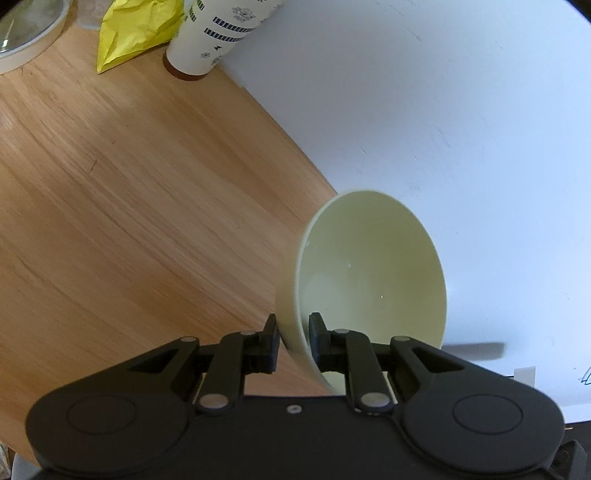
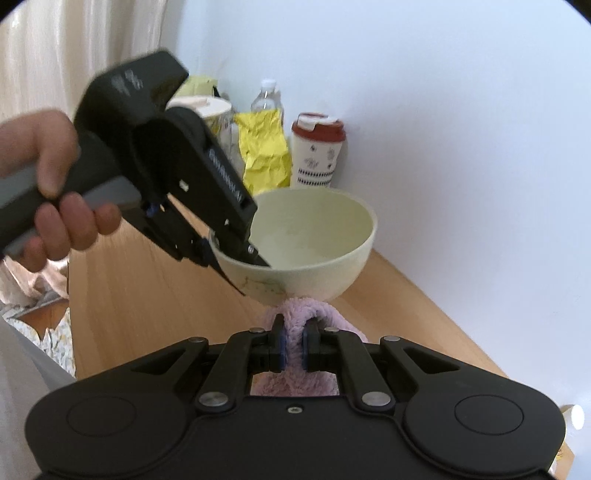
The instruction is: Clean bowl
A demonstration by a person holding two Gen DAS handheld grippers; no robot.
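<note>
A pale cream bowl [image 1: 373, 273] is held off the wooden table [image 1: 129, 192] by my left gripper [image 1: 293, 332], which is shut on its rim, one finger inside and one outside. In the right wrist view the bowl [image 2: 314, 236] sits upright in the air with the left gripper [image 2: 236, 254] pinching its near-left rim. Greenish smears show on its outer lower wall. My right gripper [image 2: 291, 347] is shut on a fluffy pink cloth [image 2: 295, 314], which presses against the underside of the bowl.
A patterned paper cup with a red lid [image 2: 317, 151], a crumpled yellow bag [image 2: 264, 147], a plastic bottle [image 2: 267, 96] and a white tub [image 2: 207, 107] stand at the table's far end by the white wall [image 2: 461, 129]. A round white-rimmed object [image 1: 26, 33] lies far left.
</note>
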